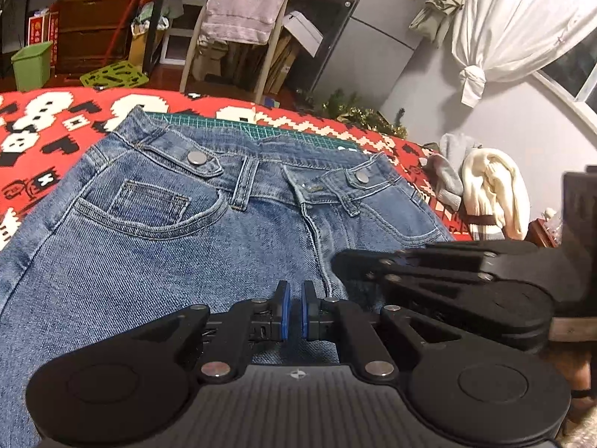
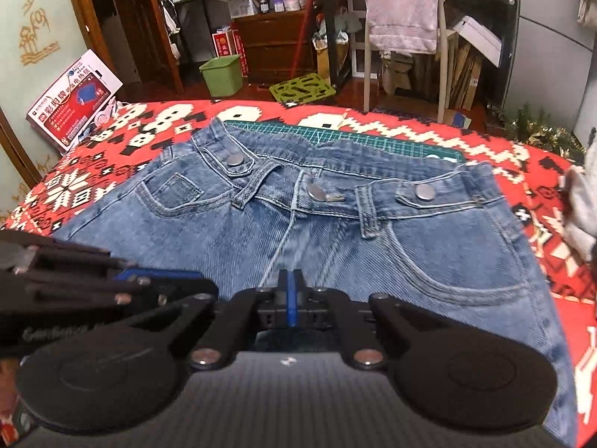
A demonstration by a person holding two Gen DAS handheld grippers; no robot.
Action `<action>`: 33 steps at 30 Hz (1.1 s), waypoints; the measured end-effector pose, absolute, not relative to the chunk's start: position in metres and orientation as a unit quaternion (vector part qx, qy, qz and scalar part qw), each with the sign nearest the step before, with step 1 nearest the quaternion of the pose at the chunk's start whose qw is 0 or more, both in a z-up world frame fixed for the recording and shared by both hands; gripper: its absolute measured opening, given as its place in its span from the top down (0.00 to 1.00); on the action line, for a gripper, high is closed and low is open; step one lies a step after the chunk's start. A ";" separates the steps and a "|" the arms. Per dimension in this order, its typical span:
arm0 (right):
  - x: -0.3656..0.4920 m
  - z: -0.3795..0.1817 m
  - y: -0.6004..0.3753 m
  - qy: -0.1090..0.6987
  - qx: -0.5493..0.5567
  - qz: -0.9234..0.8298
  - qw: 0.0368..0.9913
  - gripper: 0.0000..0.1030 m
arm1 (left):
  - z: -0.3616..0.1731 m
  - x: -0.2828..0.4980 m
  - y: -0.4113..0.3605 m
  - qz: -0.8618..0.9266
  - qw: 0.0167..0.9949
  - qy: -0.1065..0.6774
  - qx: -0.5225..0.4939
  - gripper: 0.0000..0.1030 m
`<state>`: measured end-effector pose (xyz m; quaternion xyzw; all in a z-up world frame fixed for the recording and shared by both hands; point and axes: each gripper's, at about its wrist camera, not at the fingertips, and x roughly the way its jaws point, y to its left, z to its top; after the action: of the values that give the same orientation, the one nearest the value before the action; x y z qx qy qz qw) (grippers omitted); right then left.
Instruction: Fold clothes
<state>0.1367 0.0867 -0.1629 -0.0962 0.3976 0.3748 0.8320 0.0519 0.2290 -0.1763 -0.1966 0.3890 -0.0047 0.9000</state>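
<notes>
Jeans [image 1: 156,239] lie flat, waistband at twelve o'clock, on a red patterned blanket [image 1: 56,127]; their legs run under both tools and are cut off at six o'clock, so their lower part is hidden. The left gripper [image 1: 294,311] has its jaws nearly together, a thin slit between the blue pads, holding nothing, hovering low over the crotch seam. The right gripper [image 2: 291,298] has its jaws pressed together, pads touching; whether they pinch denim I cannot tell. In the left view the right tool reaches in from three o'clock, level and close beside. A green cutting mat [image 2: 373,138] peeks out beyond the waistband.
</notes>
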 end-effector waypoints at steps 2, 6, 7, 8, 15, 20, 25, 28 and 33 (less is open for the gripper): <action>0.139 -0.165 0.093 0.392 -0.103 0.379 0.832 1.00 | -0.181 0.052 0.231 -0.010 0.896 0.394 -0.204 0.96; 0.150 -0.167 0.102 0.390 -0.110 0.389 0.828 1.00 | -0.189 0.048 0.229 -0.023 0.894 0.392 -0.215 0.96; 0.153 -0.167 0.103 0.392 -0.108 0.390 0.826 1.00 | -0.189 0.047 0.228 -0.025 0.894 0.392 -0.216 0.96; 0.156 -0.167 0.105 0.394 -0.108 0.390 0.825 1.00 | -0.189 0.047 0.228 -0.028 0.894 0.391 -0.218 0.96; 0.165 -0.165 0.115 0.404 -0.117 0.392 0.818 1.00 | -0.188 0.045 0.223 -0.035 0.897 0.392 -0.200 0.96; 0.174 -0.162 0.107 0.421 -0.079 0.401 0.810 1.00 | -0.178 0.048 0.225 -0.044 0.901 0.383 -0.198 0.96; 0.183 -0.155 0.106 0.406 -0.076 0.402 0.817 0.99 | -0.169 0.068 0.233 -0.035 0.907 0.372 -0.192 0.96; 0.191 -0.158 0.114 0.406 -0.076 0.407 0.815 1.00 | -0.170 0.086 0.244 -0.023 0.904 0.373 -0.206 0.96; 0.199 -0.158 0.124 0.403 -0.079 0.406 0.816 0.99 | -0.169 0.106 0.259 -0.002 0.904 0.369 -0.214 0.96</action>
<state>0.1987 0.1241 -0.1585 -0.0793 0.4031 0.4060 0.8163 0.1064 0.2592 -0.1688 -0.2138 0.3690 -0.0022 0.9045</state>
